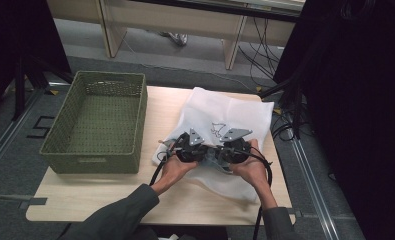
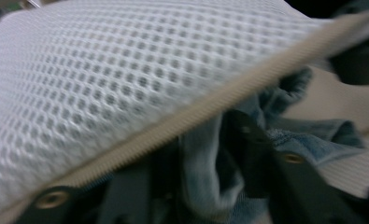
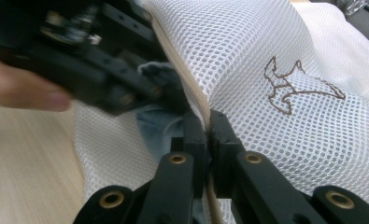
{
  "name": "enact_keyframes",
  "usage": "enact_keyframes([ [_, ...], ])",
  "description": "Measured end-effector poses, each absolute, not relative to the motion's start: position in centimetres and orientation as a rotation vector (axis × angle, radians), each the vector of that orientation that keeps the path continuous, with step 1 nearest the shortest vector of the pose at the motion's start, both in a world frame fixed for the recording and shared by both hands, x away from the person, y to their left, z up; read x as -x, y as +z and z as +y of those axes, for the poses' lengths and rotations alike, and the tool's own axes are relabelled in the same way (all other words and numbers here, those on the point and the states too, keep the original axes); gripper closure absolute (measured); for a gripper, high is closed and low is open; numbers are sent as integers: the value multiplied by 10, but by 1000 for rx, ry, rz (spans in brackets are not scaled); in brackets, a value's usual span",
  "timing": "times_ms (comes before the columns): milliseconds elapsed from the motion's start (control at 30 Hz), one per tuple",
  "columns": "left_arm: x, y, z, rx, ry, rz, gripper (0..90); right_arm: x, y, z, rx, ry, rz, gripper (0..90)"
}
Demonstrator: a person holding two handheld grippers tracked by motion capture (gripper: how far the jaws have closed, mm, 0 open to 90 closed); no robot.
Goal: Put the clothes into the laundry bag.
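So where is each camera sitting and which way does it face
High view: above the person's side, looking forward and down at table, green basket, white mesh laundry bag; both forearms, hands.
Left gripper view: along its jaws into the bag's zipper, denim garment.
Right gripper view: its jaws pinching the zipper.
Shared: bag, zipper.

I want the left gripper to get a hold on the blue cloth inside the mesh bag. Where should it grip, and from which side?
Grip the bunched fold of the blue cloth just under the zipper edge, coming in through the mouth of the mesh bag. The right gripper pinches that edge, lifting it so the fold shows.
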State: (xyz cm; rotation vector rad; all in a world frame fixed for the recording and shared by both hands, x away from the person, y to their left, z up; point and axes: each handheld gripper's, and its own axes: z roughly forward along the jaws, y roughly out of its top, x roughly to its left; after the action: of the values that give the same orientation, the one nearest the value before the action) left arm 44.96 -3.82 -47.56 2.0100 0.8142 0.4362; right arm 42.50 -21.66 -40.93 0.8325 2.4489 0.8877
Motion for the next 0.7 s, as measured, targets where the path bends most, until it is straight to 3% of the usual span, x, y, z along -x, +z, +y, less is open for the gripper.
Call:
enact_keyframes([
  [100, -440, -471, -34, -2044, 390, 787, 422, -425, -410, -216, -811, 878, 2455, 878],
  [267, -419, -475, -19, -2129, 423, 715, 253, -425, -414, -214, -812, 866, 2474, 877],
  [533, -416, -496, -16, -2238, 492, 623, 199, -426, -413, -214, -797, 872, 2466, 876],
  [567, -418, -499, -20, -2267, 498, 614, 214, -426, -413, -213, -797, 867, 2466, 876],
  [600, -420, -500, -22, -2291, 505, 585, 287, -426, -412, -214, -794, 856, 2484, 875],
  [667, -423, -504, -28, -2317, 535, 543, 582, -425, -414, -213, -791, 865, 2478, 876],
  [700, -424, -505, -31, -2318, 538, 549, 655, -426, -414, -213, -775, 868, 2479, 876],
])
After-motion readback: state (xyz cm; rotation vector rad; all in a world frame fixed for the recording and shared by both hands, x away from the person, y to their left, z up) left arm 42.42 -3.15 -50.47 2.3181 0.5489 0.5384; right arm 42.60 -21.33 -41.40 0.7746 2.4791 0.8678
